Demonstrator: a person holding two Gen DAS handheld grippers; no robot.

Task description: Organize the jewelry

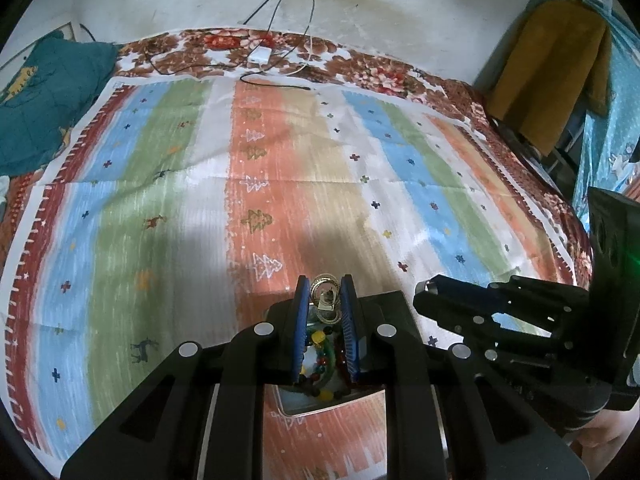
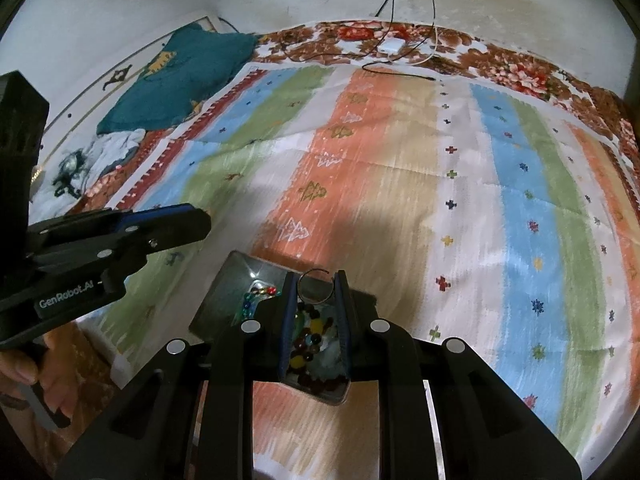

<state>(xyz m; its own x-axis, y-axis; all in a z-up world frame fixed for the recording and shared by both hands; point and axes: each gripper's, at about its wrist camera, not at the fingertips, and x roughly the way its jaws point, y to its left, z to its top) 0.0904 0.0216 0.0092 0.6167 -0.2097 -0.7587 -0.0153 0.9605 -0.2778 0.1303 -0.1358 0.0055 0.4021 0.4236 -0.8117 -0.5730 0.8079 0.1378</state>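
My left gripper [image 1: 325,286] is shut on a gold ring with a square setting [image 1: 325,294], held above a metal tray [image 1: 308,408] of coloured beads [image 1: 320,354]. My right gripper [image 2: 316,280] is shut on a thin dark open bangle [image 2: 316,286], also above the tray [image 2: 224,292], which holds several coloured beads [image 2: 308,338]. The right gripper shows at the right of the left wrist view [image 1: 432,294]. The left gripper shows at the left of the right wrist view [image 2: 192,220]. The two grippers are side by side over the tray.
A striped cloth [image 1: 280,184] with tree and deer prints covers a floral bedspread [image 1: 360,64]. A teal blanket [image 1: 44,100] lies at the back left. Cables and a white charger [image 1: 260,56] lie at the back. A mustard garment [image 1: 552,68] hangs at the right.
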